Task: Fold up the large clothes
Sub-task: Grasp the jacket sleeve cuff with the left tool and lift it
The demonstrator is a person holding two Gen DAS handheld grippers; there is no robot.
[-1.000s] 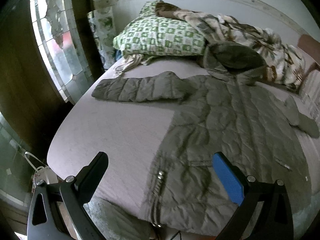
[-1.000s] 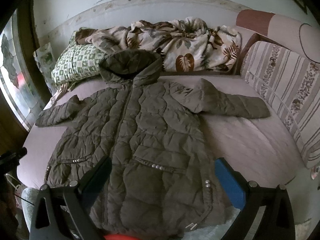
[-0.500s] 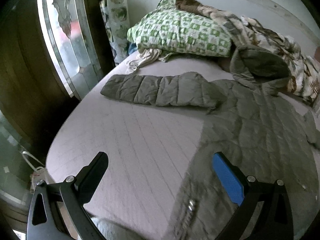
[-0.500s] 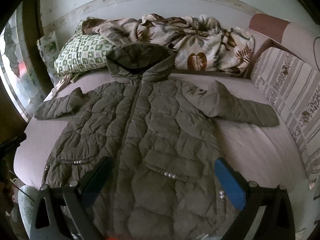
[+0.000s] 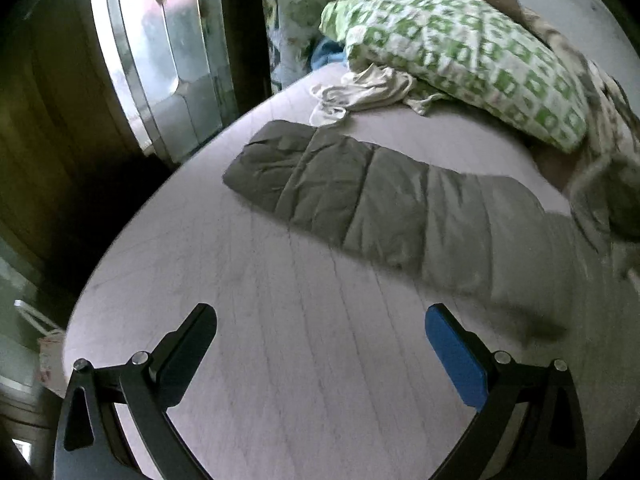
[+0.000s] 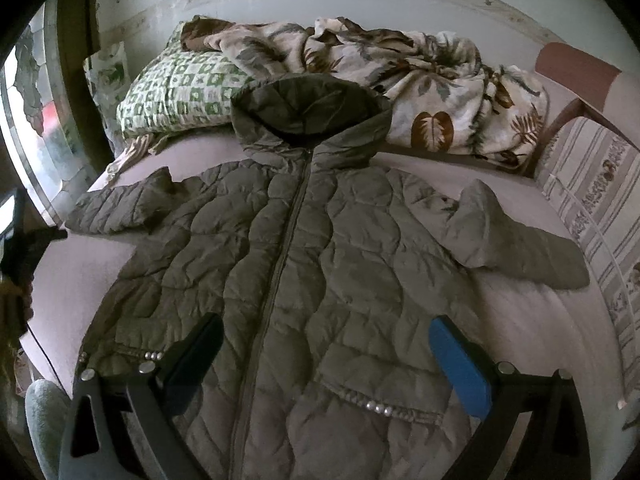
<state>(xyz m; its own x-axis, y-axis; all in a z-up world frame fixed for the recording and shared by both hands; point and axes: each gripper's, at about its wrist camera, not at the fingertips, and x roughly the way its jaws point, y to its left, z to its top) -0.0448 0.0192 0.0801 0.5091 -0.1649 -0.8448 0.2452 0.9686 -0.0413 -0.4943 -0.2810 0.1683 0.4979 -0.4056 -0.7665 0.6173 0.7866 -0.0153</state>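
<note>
An olive quilted hooded jacket (image 6: 312, 264) lies flat, front up and zipped, on a bed (image 6: 532, 320), both sleeves spread outward. My right gripper (image 6: 324, 332) hovers open above the jacket's lower body with nothing between its fingers. The left sleeve (image 5: 360, 196) stretches across the mattress (image 5: 280, 340) in the left wrist view. Over bare sheet, short of that sleeve, my left gripper (image 5: 320, 320) stands open and empty. The hood (image 6: 312, 108) rests against the bedding at the head of the bed.
A green checked pillow (image 5: 460, 52) and a leaf-print blanket (image 6: 420, 80) lie at the head. A pale cloth (image 5: 360, 92) sits by the pillow. A striped cushion (image 6: 592, 200) lines the right side. A window (image 5: 160, 60) stands beyond the bed's left edge.
My left gripper has moved forward and left, off the jacket's hem toward the left sleeve. My right gripper has advanced over the jacket's lower body.
</note>
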